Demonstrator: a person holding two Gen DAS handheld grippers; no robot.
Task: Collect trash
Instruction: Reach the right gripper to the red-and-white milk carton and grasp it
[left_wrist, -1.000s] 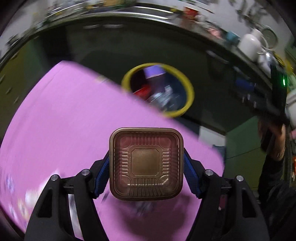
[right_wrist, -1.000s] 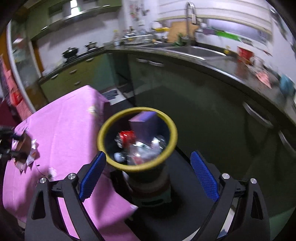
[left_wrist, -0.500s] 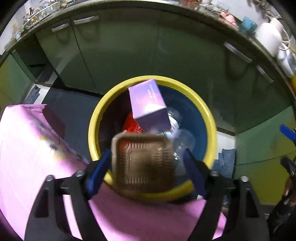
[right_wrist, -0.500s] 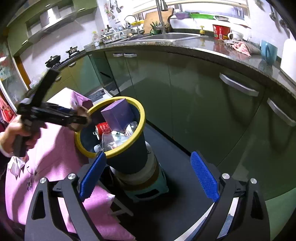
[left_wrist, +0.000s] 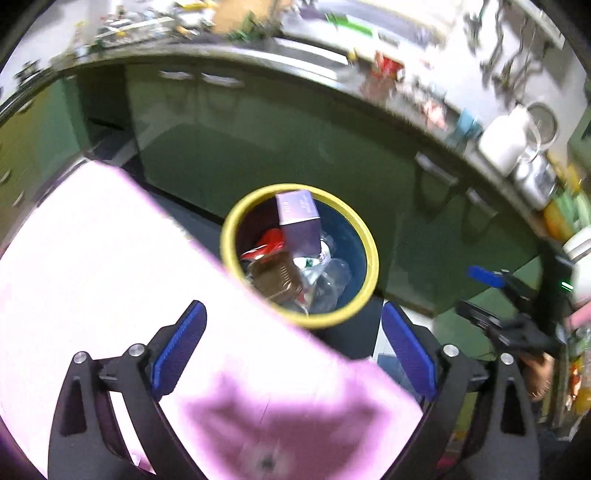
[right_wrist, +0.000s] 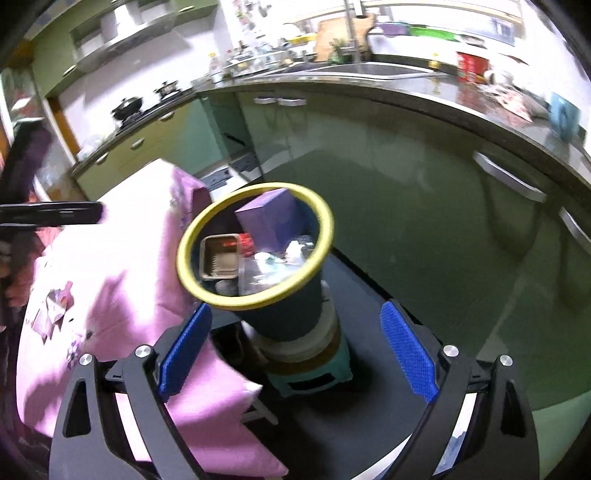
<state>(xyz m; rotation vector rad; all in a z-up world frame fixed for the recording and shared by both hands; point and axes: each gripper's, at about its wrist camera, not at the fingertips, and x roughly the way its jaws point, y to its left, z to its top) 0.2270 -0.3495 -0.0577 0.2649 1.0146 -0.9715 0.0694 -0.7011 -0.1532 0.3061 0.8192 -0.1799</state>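
A dark blue trash bin with a yellow rim (left_wrist: 371, 254) (right_wrist: 325, 229) stands beside the pink-covered table (left_wrist: 92, 258) (right_wrist: 122, 266). Inside lie a brown plastic tray (left_wrist: 277, 278) (right_wrist: 218, 258), a purple box (left_wrist: 299, 221) (right_wrist: 271, 219), a red can (left_wrist: 267, 242) and clear plastic bottles (left_wrist: 328, 280). My left gripper (left_wrist: 293, 350) is open and empty above the table edge, short of the bin. My right gripper (right_wrist: 295, 347) is open and empty, low in front of the bin. It also shows at the right edge of the left wrist view (left_wrist: 491, 291).
Green kitchen cabinets (right_wrist: 424, 192) and a dark counter with a sink (right_wrist: 362, 70) curve behind the bin. The bin rests on a stack of stools (right_wrist: 314, 365). Scraps of wrapper (right_wrist: 55, 299) lie on the pink cloth. Dark floor (right_wrist: 354, 417) lies around the bin.
My left gripper carried the brown tray over the bin, opened and dropped it in, then pulled back over the table. My right gripper stayed open near the bin.
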